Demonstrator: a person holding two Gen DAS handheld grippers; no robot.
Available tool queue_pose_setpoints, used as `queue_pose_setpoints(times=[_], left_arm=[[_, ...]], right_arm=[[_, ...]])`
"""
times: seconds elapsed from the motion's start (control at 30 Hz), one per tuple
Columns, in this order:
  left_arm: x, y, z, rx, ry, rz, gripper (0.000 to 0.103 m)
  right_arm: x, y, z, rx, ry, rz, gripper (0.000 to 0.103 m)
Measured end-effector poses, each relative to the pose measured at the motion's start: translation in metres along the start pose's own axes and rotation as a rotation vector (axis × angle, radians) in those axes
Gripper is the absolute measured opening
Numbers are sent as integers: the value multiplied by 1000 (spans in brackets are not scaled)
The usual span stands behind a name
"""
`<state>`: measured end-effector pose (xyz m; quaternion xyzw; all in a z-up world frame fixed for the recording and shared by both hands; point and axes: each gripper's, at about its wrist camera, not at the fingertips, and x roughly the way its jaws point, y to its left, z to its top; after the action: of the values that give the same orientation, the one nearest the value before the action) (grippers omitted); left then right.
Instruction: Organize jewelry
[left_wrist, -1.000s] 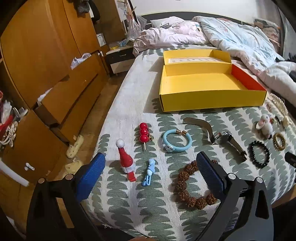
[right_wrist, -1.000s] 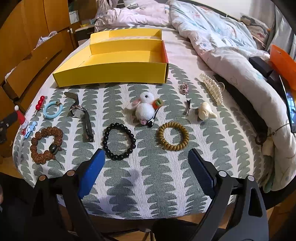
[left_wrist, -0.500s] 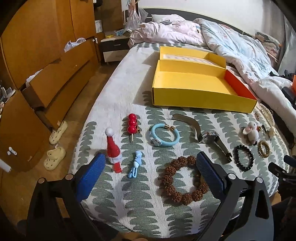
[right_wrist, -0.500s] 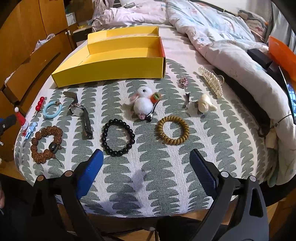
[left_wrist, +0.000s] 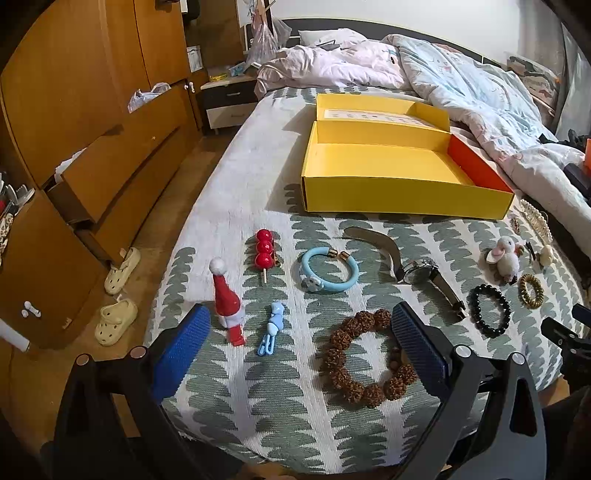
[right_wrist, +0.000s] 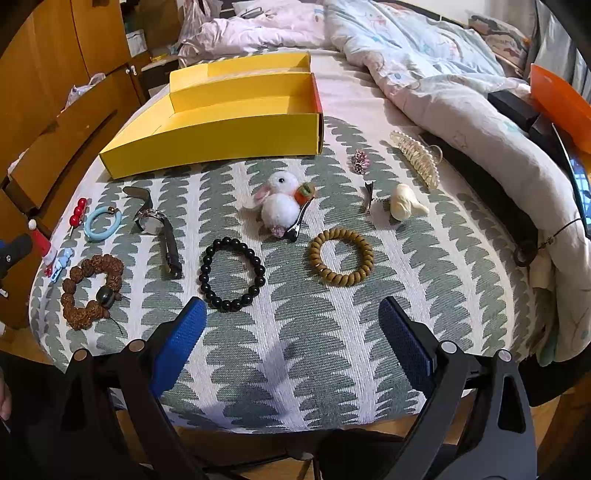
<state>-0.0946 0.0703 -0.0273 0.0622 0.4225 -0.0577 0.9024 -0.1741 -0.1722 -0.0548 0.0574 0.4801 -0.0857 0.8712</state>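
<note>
An open yellow box (left_wrist: 388, 168) (right_wrist: 221, 110) lies on the patterned bed cover, empty. In front of it lie a Santa clip (left_wrist: 227, 301), red bead pin (left_wrist: 264, 249), blue clip (left_wrist: 273, 328), blue bangle (left_wrist: 328, 269), watch (left_wrist: 417, 271), brown seed bracelet (left_wrist: 365, 358) (right_wrist: 92, 288), black bead bracelet (right_wrist: 231, 273), tan coil band (right_wrist: 341, 256), rabbit clip (right_wrist: 282, 205), cream claw clip (right_wrist: 415, 158). My left gripper (left_wrist: 299, 347) is open, low over the blue clip and brown bracelet. My right gripper (right_wrist: 291, 336) is open, just short of the black bracelet.
A wooden wardrobe with open drawers (left_wrist: 92, 147) stands left of the bed, slippers (left_wrist: 118, 295) on the floor. A rumpled duvet (right_wrist: 461, 103) and dark items (right_wrist: 517, 107) lie along the right. The bed edge (right_wrist: 295, 417) is just below the right gripper.
Both grippers have shifted slightly forward and the views have tilted; the left view now faces the bed more squarely. Nothing was picked up or moved.
</note>
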Motion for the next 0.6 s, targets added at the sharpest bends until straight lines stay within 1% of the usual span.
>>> queue_pose_setpoints(times=[0.1,0.23,0.4,0.6], left_arm=[[-1,-2,0,10,-6,14,97],[0,-3,0,0,3,-11,97],[-1,-4,0,14,-5,6,97],[0,-9,-2,35,-2,0,97]], right_arm=[[-1,0,0,2,-5,-3,95],[-1,-1,0,2,-5,-4,95],[-1,-1,0,5,-7,-7,95],[-2,-3,1,8,-10,-15,95]])
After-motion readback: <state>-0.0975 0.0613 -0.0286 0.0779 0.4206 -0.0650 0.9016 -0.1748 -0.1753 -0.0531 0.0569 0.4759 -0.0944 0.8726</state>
